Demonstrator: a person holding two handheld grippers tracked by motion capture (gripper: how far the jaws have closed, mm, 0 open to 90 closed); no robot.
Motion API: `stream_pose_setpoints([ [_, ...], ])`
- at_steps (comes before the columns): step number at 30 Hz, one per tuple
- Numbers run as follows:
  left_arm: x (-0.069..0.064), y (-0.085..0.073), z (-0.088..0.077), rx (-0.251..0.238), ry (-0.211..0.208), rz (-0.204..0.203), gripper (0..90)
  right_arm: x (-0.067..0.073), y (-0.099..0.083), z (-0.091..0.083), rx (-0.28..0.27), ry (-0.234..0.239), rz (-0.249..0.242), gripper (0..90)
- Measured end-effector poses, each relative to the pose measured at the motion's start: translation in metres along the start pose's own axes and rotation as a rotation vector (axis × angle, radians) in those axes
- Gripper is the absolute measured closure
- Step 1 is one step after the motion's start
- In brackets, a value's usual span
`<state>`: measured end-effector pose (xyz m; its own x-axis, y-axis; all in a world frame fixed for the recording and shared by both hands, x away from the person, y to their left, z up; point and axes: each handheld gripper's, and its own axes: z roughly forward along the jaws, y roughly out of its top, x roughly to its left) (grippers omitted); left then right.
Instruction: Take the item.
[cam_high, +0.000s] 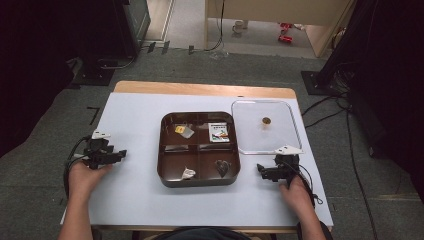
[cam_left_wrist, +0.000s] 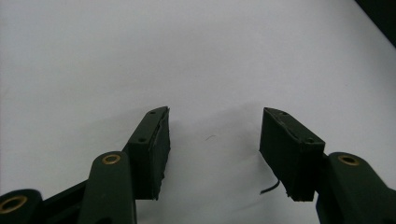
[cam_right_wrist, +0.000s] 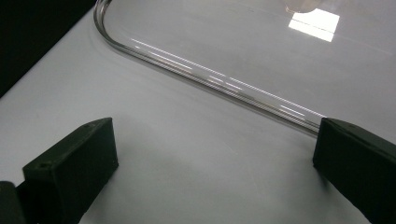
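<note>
A dark brown tray (cam_high: 167, 172) with four compartments sits mid-table. Its far left compartment holds a yellow and clear packet (cam_high: 183, 130), and the far right one a white printed packet (cam_high: 219, 132). A white scrap (cam_high: 188, 173) lies in the near left compartment, a dark heart-shaped piece (cam_high: 222, 167) in the near right. A clear lid (cam_high: 285, 131) with a small brown knob (cam_high: 266, 120) lies flat to the tray's right. My left gripper (cam_high: 121, 154) (cam_left_wrist: 215, 119) rests open and empty on the white mat, left of the tray. My right gripper (cam_high: 261, 170) (cam_right_wrist: 215, 135) is open and empty, just short of the lid's near rim (cam_right_wrist: 201, 74).
A white mat (cam_high: 135, 120) covers the wooden table (cam_high: 200, 89). Grey carpet, cables (cam_high: 325, 117) and dark equipment stands (cam_high: 105, 65) surround the table. Bare mat lies on both sides of the tray and along the near edge.
</note>
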<state>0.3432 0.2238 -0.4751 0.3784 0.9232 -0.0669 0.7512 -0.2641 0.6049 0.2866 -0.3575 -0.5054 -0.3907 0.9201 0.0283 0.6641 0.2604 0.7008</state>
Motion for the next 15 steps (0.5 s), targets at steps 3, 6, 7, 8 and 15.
stream_pose_setpoints([
  [3,-0.001,0.003,-0.001,0.008,-0.028,-0.005,46.1,0.0,0.0,0.0,0.0,0.0,0.0,0.0],
  [6,-0.002,0.007,-0.003,0.007,-0.046,0.001,46.9,0.0,0.0,0.0,-0.001,0.0,0.0,0.0],
  [7,-0.004,0.008,-0.004,0.001,-0.048,0.006,47.6,0.0,0.0,0.0,-0.001,0.0,-0.001,0.0],
  [8,-0.005,0.01,-0.005,-0.005,-0.051,0.006,48.1,0.0,0.0,0.0,-0.001,0.0,-0.001,0.0],
  [15,-0.015,0.016,-0.01,-0.025,-0.086,0.066,50.4,0.0,0.0,0.0,0.0,0.0,-0.001,0.0],
])
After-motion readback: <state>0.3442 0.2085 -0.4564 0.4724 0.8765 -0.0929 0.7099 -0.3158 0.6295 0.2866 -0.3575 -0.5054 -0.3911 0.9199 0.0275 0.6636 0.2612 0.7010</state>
